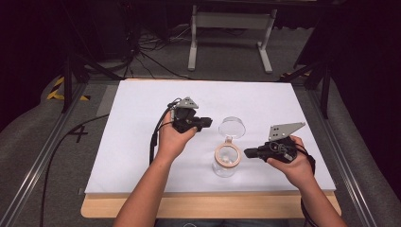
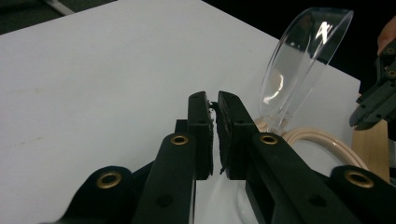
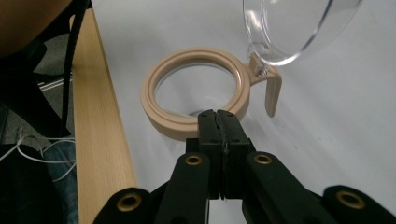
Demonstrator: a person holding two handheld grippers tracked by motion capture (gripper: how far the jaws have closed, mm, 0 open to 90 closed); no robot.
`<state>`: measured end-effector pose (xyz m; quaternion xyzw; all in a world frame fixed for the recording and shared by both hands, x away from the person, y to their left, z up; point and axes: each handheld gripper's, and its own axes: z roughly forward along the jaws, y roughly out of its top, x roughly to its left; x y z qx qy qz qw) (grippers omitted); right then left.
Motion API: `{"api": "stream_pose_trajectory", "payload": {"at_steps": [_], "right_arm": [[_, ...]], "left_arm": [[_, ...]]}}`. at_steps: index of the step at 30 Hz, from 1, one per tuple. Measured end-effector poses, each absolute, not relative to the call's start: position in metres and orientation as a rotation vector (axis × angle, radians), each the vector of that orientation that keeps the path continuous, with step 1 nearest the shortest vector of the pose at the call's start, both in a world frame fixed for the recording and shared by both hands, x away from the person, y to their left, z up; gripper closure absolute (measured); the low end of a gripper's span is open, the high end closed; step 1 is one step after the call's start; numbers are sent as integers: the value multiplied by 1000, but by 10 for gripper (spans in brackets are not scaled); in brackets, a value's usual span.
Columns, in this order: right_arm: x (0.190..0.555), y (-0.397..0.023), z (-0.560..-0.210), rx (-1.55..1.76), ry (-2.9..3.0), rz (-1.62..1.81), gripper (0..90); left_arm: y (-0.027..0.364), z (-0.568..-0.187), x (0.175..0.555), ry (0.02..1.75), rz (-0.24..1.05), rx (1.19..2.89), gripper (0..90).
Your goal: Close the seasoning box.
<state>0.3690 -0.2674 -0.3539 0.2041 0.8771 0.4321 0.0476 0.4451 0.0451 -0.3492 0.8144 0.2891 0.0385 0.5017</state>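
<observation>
Here, at the bottom of the high view, I have both forearms coming up over the wooden edge (image 1: 94,208) of the worktop (image 1: 137,142), and just above it, low in the centre of the frame, stands the clear jar (image 1: 226,166) with its tan ring collar (image 1: 228,154) facing up. Its mouth is open: the clear lid (image 1: 232,126) is swung back on its hinge and stands tilted behind the collar, so I judge the opening to be done, or else a closing not yet begun; the pictures do not settle which. I cannot make out anything inside the jar.

To the right of the jar, my right hand-held gripper (image 1: 249,152) points left at the collar, near it but apart. In the right gripper view its jaws are pressed together with nothing between them, tips just short of the tan ring (image 3: 196,88), the lid (image 3: 294,28) rising at the upper right of the frame.

Farther up and to the left of centre in the high view, my left hand-held gripper (image 1: 206,122) points right toward the lid, close to its rim without touching. In the left gripper view its jaws stand almost together, a thin slit between the pads, gripping nothing, and the lid (image 2: 303,60) leans at the upper right.

So neither tool holds the jar. If the lid is to go down, I judge that whole move is left.
</observation>
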Motion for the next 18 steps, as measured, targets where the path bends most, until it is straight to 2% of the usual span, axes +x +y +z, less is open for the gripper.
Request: {"api": "stream_pose_trajectory", "payload": {"at_steps": [10,18], "right_arm": [[369,-261,-351,649,2612,1430,898],[370,-255,-351,656,2594,1463,898]], "left_arm": [[23,-341,460,643,57,1950,844],[18,-337,454,611,56,1967,835]]}}
